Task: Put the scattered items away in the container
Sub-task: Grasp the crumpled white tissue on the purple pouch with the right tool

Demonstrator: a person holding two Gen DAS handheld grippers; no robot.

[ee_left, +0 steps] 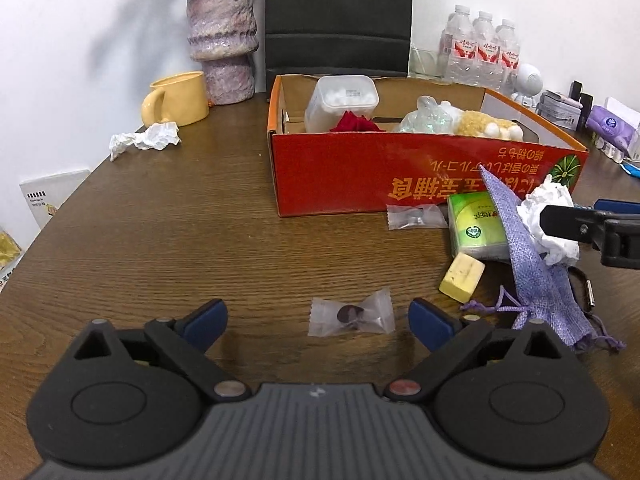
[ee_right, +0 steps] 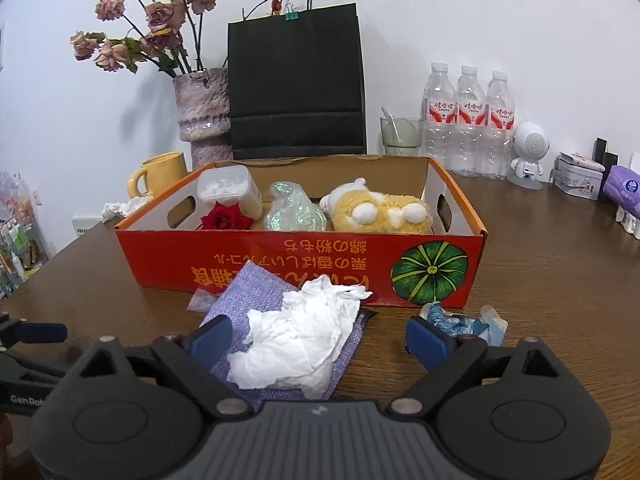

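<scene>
An open red cardboard box (ee_left: 332, 176) (ee_right: 280, 258) stands on the wooden table and holds a plastic tub, a red rose, a clear bag and a plush toy. My left gripper (ee_left: 318, 318) is open, its fingers either side of a small clear candy wrapper (ee_left: 351, 317) on the table. My right gripper (ee_right: 318, 338) is open around a crumpled white tissue (ee_right: 304, 336) lying on a purple cloth pouch (ee_right: 256, 292). The left wrist view shows the tissue (ee_left: 550, 220), pouch (ee_left: 536, 264), a green packet (ee_left: 476, 224), a yellow block (ee_left: 462, 276) and a small clear bag (ee_left: 416, 216).
A yellow mug (ee_left: 178, 98), a vase (ee_left: 222, 36) and another crumpled tissue (ee_left: 146, 140) sit at the back left. A black paper bag (ee_right: 296, 84), water bottles (ee_right: 468, 120), a glass and small items line the back right. A blue wrapper (ee_right: 460, 322) lies by the box.
</scene>
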